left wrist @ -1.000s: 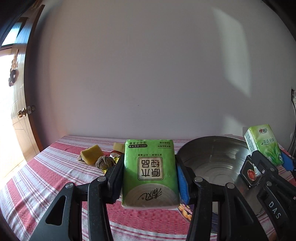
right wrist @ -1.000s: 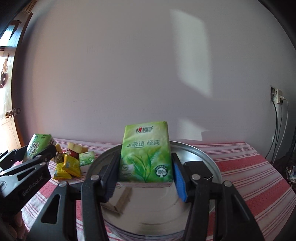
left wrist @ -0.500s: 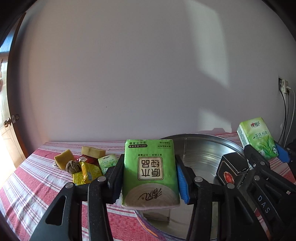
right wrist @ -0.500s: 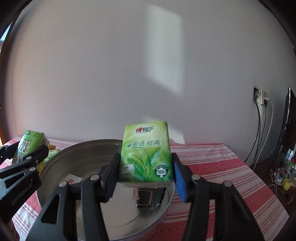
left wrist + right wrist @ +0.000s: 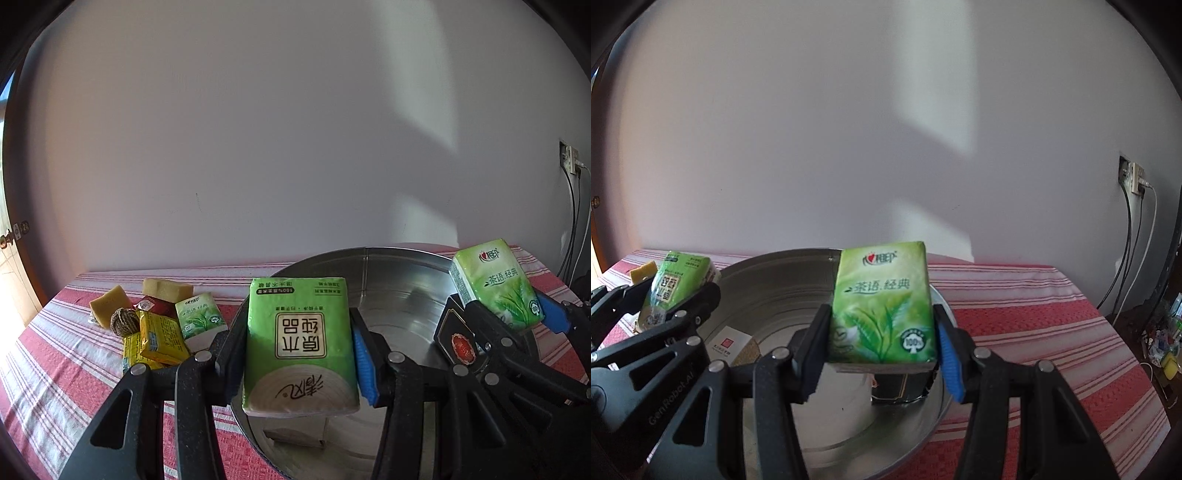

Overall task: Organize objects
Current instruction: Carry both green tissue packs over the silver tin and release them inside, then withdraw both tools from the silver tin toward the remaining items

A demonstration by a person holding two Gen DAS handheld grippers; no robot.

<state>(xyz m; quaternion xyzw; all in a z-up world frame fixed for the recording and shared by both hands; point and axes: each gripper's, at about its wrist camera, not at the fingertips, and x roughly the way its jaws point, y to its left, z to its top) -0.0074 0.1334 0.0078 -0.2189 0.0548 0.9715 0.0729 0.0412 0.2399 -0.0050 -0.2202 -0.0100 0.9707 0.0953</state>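
Both tools shifted rightward over basin [image 5: 399,273] since earlier frame; snack pile [image 5: 155,325] slid further left in left view. Left tool [image 5: 300,354] clamped on tissue pack [image 5: 300,343], held upright above basin's near rim. Right tool [image 5: 879,339] clamped on tea-leaf pack [image 5: 882,302], held over basin, above dark box [image 5: 901,387]. White box [image 5: 733,345] lay inside basin. Basin sat on striped counter [image 5: 1034,332].

2 green tissue packs [image 5: 301,343] [image 5: 882,306], upright above steel basin [image 5: 399,288]
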